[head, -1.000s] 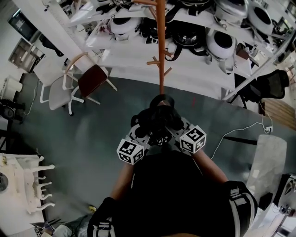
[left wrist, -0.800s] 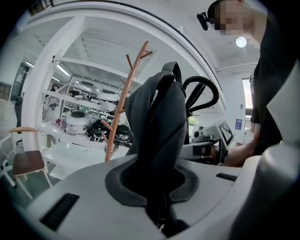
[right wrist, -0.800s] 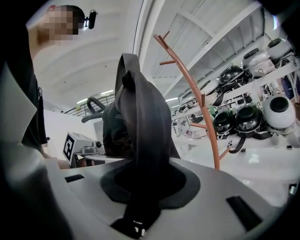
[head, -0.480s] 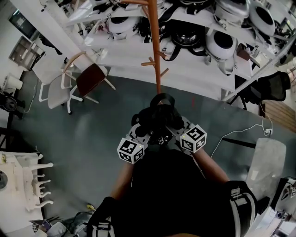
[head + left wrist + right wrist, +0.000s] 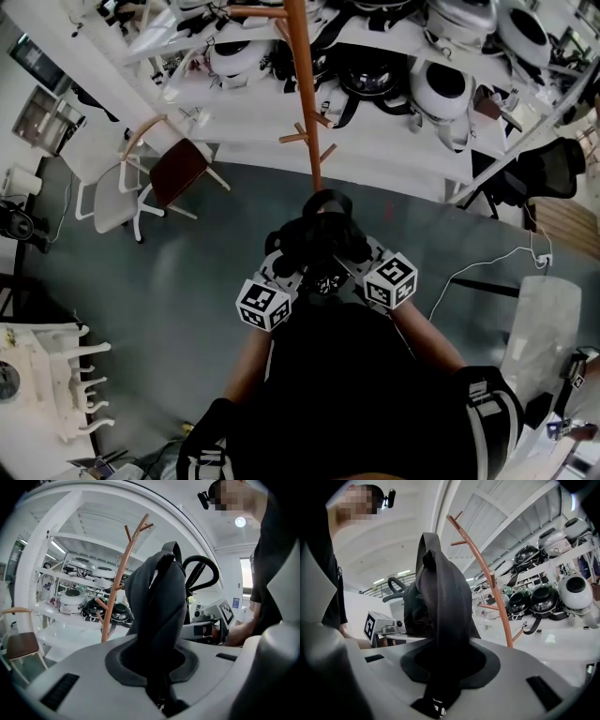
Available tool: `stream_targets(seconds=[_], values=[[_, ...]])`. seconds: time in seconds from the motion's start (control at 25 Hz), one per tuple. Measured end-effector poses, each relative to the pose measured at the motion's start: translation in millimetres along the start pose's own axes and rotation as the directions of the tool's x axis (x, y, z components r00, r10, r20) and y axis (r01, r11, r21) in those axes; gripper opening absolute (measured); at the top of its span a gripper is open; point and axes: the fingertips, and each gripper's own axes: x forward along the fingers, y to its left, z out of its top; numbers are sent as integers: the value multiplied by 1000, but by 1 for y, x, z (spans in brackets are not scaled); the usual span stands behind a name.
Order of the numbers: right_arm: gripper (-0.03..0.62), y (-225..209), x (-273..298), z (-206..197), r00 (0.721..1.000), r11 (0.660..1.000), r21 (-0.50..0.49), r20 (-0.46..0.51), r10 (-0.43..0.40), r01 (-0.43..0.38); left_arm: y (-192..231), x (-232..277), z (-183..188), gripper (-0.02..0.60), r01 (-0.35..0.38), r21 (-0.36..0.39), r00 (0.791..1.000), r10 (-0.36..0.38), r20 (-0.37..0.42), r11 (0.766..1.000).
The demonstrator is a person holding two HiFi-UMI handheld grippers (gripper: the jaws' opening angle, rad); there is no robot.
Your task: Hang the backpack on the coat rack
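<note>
A black backpack (image 5: 317, 239) hangs between my two grippers in front of the person, its top loop (image 5: 327, 200) pointing toward the rack. The left gripper (image 5: 292, 264) is shut on a bunched black strap (image 5: 157, 620). In the same way the right gripper (image 5: 349, 262) is shut on a strap (image 5: 440, 620) on the other side. An orange wooden coat rack (image 5: 305, 89) with short pegs stands just beyond the bag; it also shows as the coat rack (image 5: 117, 583) in the left gripper view and the coat rack (image 5: 490, 581) in the right gripper view. The bag does not touch it.
White shelving (image 5: 394, 141) with several black and white helmets runs behind the rack. A brown-seated chair (image 5: 178, 169) and a white chair (image 5: 103, 192) stand at the left. A white table (image 5: 544, 319) and a cable (image 5: 487, 262) lie at the right on the grey floor.
Both grippers and the backpack have moved closer to the coat rack; the rack and shelves have shifted left and nearer in the head view. The grip is unchanged.
</note>
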Motion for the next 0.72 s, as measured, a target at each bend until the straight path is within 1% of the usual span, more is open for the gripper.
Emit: stream_targets(seconds=[0.24, 0.44, 0.72], values=[[114, -10, 16, 6, 999, 999, 5, 11, -40, 40, 20, 8, 6, 67, 38, 2, 999, -38, -6, 999], [114, -19, 35, 9, 996, 996, 24, 19, -89, 89, 42, 15, 9, 67, 87, 10, 996, -87, -28, 996], [114, -31, 76, 18, 987, 987, 53, 34, -155, 153, 87, 20, 17, 67, 155, 19, 986, -154, -65, 988]])
